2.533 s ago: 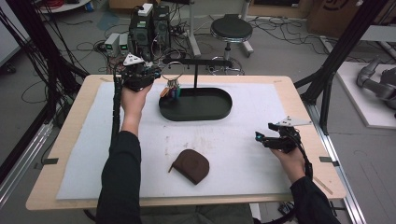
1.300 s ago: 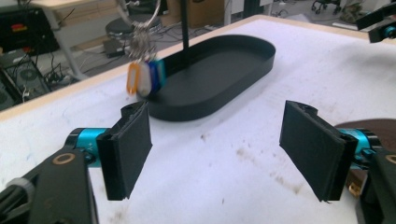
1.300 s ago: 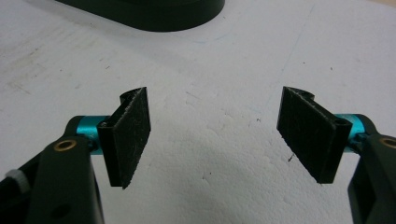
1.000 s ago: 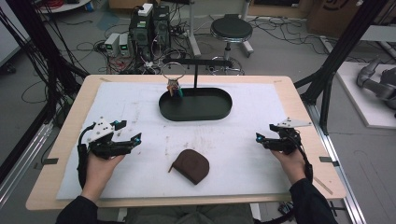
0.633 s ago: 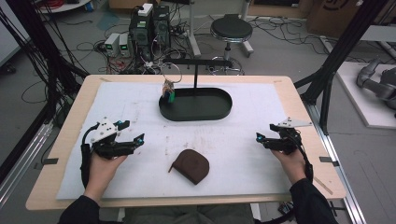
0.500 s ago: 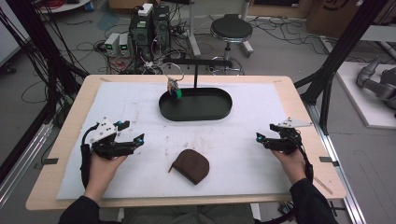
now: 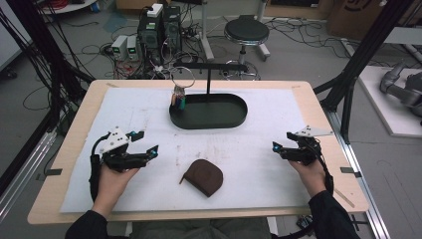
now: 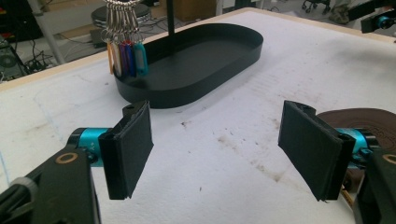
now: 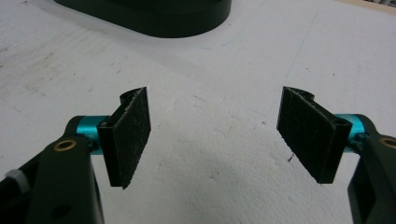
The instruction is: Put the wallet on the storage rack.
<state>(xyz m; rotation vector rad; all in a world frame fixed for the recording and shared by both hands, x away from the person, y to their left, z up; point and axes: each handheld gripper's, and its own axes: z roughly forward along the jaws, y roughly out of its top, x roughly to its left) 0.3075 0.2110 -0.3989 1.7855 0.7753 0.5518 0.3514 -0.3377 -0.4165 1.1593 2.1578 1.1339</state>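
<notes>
Key bunch [image 7: 178,97] now hangs from the stand's arm at the far left of the black tray [image 7: 234,117]. I've pulled my left tongs [image 7: 143,154] back near; both they and right tongs [image 7: 275,148] gape wide, empty. Hanging looks done.

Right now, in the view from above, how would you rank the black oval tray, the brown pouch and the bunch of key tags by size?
1. black oval tray, clearly the largest.
2. brown pouch, much smaller; it lies nearer the camera, which flatters it slightly.
3. bunch of key tags, smallest, hanging from the stand at the tray's left end.
</notes>
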